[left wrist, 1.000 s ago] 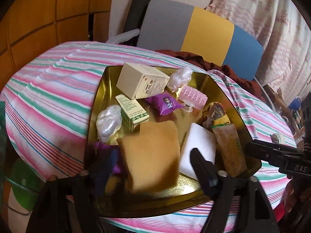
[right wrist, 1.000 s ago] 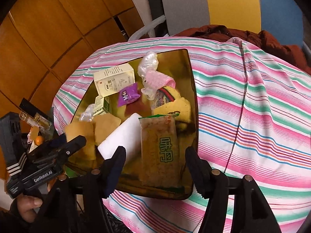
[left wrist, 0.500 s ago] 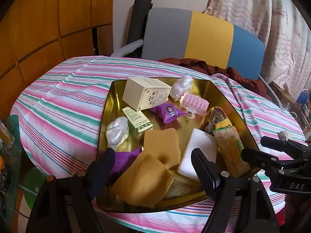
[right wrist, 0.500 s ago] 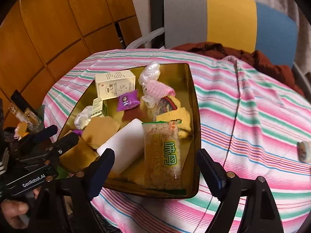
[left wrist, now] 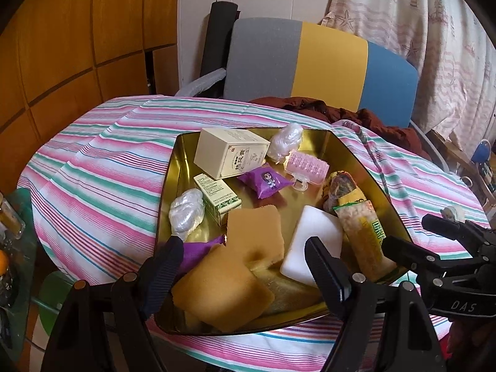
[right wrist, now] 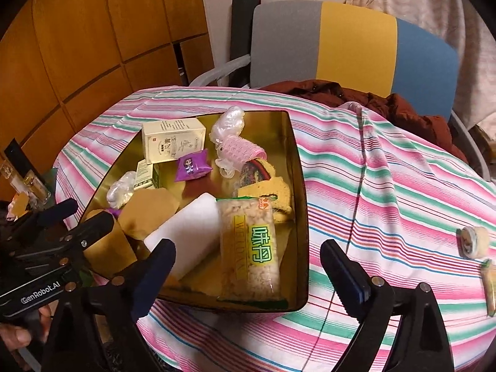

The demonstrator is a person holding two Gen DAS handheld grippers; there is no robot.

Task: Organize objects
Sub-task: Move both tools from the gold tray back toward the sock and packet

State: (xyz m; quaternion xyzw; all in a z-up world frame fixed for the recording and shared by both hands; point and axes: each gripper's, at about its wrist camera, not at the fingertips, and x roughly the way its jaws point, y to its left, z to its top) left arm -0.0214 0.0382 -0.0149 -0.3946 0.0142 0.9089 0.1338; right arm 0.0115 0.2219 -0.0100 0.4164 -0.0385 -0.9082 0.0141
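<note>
A gold tray (left wrist: 169,186) on the striped tablecloth (left wrist: 102,167) holds a cream box (left wrist: 231,152), a small green box (left wrist: 217,193), a purple packet (left wrist: 265,181), a pink roller (left wrist: 305,166), a white block (left wrist: 313,232), a rice snack bar (left wrist: 362,238) and two yellow sponges (left wrist: 221,291). My left gripper (left wrist: 245,266) hovers open over the tray's near edge, above the sponges and holding nothing. My right gripper (right wrist: 248,257) is open too, above the snack bar (right wrist: 248,241) at the near right corner. Off the tray, a small roll (right wrist: 472,241) lies on the cloth.
A grey, yellow and blue chair (left wrist: 325,65) with a brown jacket (left wrist: 341,114) stands behind the table. Wood panels (left wrist: 77,40) line the left wall. Small bottles (right wrist: 28,176) stand on a glass side table at the left. Another packet (right wrist: 489,285) lies at the cloth's right edge.
The yellow sponge that was between my left fingers now lies in the tray. Both grippers have drawn back and up from the tray, which looks smaller.
</note>
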